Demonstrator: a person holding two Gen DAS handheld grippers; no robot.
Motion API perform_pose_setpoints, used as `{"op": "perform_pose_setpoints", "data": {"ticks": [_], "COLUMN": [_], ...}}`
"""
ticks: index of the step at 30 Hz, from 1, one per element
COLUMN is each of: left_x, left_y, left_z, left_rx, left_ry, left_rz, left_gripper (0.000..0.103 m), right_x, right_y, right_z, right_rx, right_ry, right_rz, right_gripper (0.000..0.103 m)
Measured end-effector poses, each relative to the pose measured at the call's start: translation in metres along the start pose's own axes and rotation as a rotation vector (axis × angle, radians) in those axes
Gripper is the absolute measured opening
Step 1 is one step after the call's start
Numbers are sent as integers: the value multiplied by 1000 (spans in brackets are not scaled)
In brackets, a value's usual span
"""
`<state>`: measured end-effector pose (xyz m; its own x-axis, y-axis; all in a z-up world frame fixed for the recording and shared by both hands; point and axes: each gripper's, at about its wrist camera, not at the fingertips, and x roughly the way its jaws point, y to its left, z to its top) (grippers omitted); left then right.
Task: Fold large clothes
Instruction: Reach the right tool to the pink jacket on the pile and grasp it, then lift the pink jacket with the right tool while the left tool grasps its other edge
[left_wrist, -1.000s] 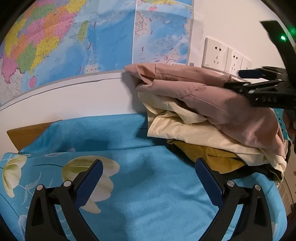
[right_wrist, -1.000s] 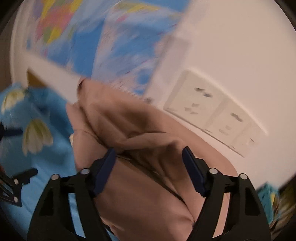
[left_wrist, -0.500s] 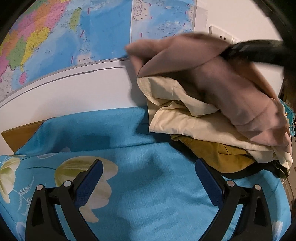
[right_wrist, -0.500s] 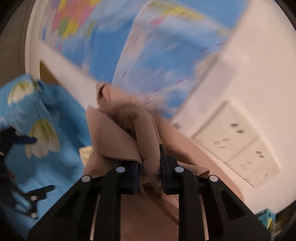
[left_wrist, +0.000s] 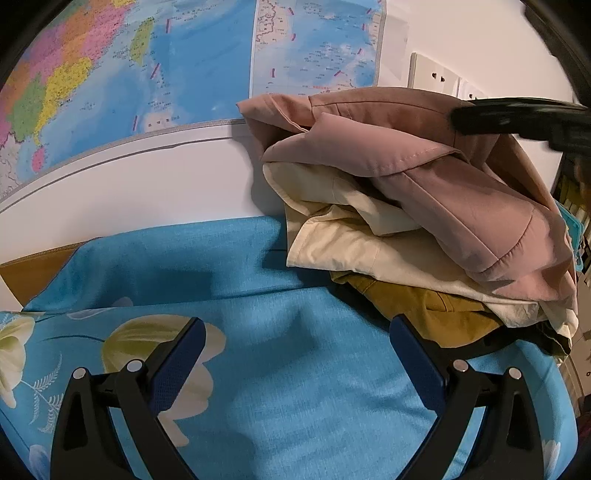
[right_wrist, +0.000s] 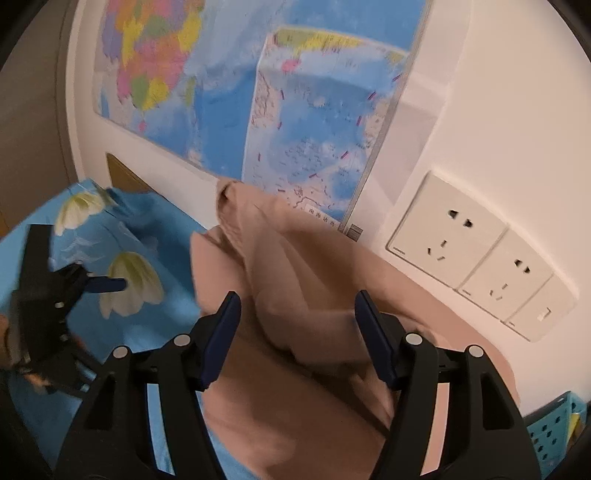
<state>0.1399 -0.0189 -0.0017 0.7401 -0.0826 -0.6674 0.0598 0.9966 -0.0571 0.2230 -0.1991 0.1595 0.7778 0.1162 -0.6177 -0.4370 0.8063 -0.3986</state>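
Observation:
A pile of folded clothes lies against the wall on a blue flowered sheet (left_wrist: 280, 369). A pink garment (left_wrist: 443, 184) is on top, a cream one (left_wrist: 354, 243) under it and a mustard one (left_wrist: 436, 314) below. My left gripper (left_wrist: 295, 343) is open and empty above the sheet, left of the pile. My right gripper (right_wrist: 297, 317) is open just over the pink garment (right_wrist: 295, 369), a raised fold between its jaws. It also shows in the left wrist view (left_wrist: 524, 122) at the upper right.
A wall map (left_wrist: 184, 66) hangs behind the pile, with wall sockets (right_wrist: 476, 258) to its right. A blue perforated basket (right_wrist: 550, 428) stands at the far right. A wooden edge (left_wrist: 33, 273) shows at the left of the sheet.
My right gripper closed on a fold of the pink garment and lifted it, then opened and let it go onto the pile. My left gripper stayed open in place.

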Motion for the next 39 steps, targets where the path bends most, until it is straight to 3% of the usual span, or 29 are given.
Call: {"op": "perform_pose_setpoints", "data": {"ticks": [3,5,6,7,13,20,25,26,27,28,29,31,35,37,39], "left_x": [1,1,0,0,-8,2,25,28,27,28,32,16,-45,-95,-143], "left_y": [-1,-1,-1,0,-10,-47,-68,-73,-77,-84,-89,-93,-87,-81,-77], "left_z": [1,1,2,2,14,24,23,23,23,25,29,38,76,103,120], "left_rx": [-7,-4,-5,-7,-35,-25,-42,-54,-51,-35,-30,-33,-32,-20,-4], "left_ry": [5,3,-3,-10,-48,-52,-30,-29,-31,-17,7,-30,-183,-285,-385], "left_rz": [-6,-23,-35,-51,-229,-432,-462,-480,-502,-521,-540,-554,-584,-617,-588], "left_gripper": [96,96,96,96,96,96,95,91,71,38,20,11,9,9,9], "right_x": [26,39,38,33,-76,-146,-173,-180,-190,-199,-205,-230,-305,-342,-384], "right_y": [9,8,5,2,-30,-62,-66,-67,-68,-65,-64,-61,-50,-41,-28], "right_z": [4,4,5,6,20,17,3,-1,-5,-7,-7,-11,-4,2,4], "right_rx": [-49,-57,-49,-27,106,234,275,282,282,274,270,281,293,297,281], "right_ry": [48,94,95,81,-178,-272,-315,-322,-331,-341,-347,-384,-525,-590,-651], "right_rz": [-76,-111,-114,-111,-191,-230,-239,-237,-241,-255,-265,-279,-297,-304,-326], "right_gripper": [60,43,19,13,12,11,11,11,11,11,11,10,10,10,10]}}
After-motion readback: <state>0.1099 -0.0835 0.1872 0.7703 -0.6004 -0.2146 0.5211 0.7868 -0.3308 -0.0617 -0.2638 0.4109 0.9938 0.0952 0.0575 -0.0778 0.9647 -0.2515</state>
